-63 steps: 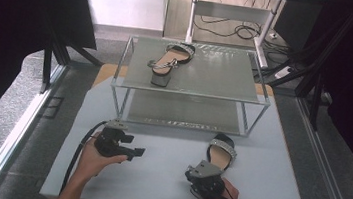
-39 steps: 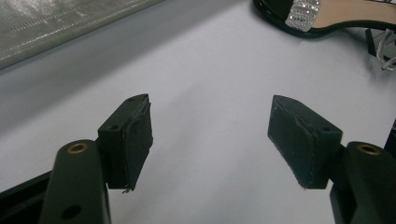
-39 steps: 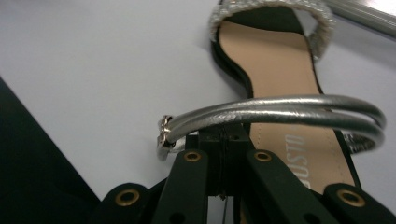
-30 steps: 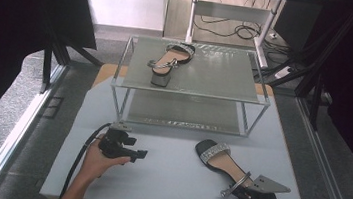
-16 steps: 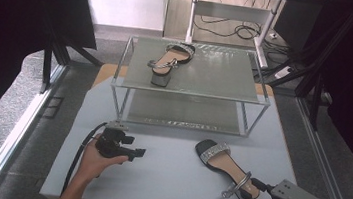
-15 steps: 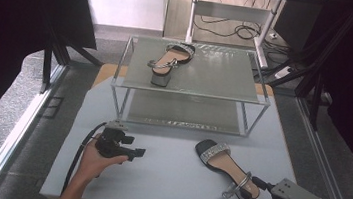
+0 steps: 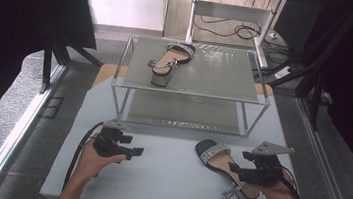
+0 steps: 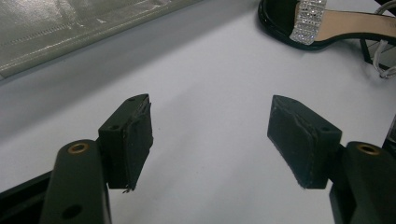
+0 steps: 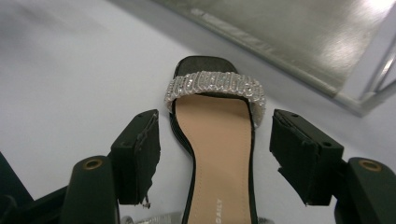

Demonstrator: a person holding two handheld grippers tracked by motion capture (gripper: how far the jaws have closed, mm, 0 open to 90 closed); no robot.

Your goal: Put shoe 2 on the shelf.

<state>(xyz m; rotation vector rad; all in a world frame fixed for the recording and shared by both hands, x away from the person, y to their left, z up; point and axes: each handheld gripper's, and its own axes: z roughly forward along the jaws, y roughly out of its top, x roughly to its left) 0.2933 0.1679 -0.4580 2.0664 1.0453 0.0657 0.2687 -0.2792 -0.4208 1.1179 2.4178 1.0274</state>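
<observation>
A black sandal (image 7: 218,159) with a glittery toe strap and tan insole lies on the white tabletop (image 7: 165,179) at the front right, toe toward the rack. My right gripper (image 7: 236,169) hovers over its heel end. Its jaws have just been opening and stand wide, with the sandal (image 9: 212,121) below and between them and the pads not touching it. The matching sandal (image 7: 169,61) rests on the rack's top shelf (image 7: 207,80). At the front left my left gripper (image 7: 136,151) is held open above bare tabletop, pointing right toward the near sandal (image 8: 327,23).
The two-tier metal-framed rack (image 7: 120,85) stands across the middle of the table, with its lower shelf (image 7: 183,113) bare. Dark curtains and black frame posts flank both sides. Cables lie on the floor behind the rack. The table's front edge runs just below both hands.
The right gripper let go of the sandal's heel end, opened wide, and rose toward the rack over the shoe. The sandal stays at the front right. The left gripper kept still.
</observation>
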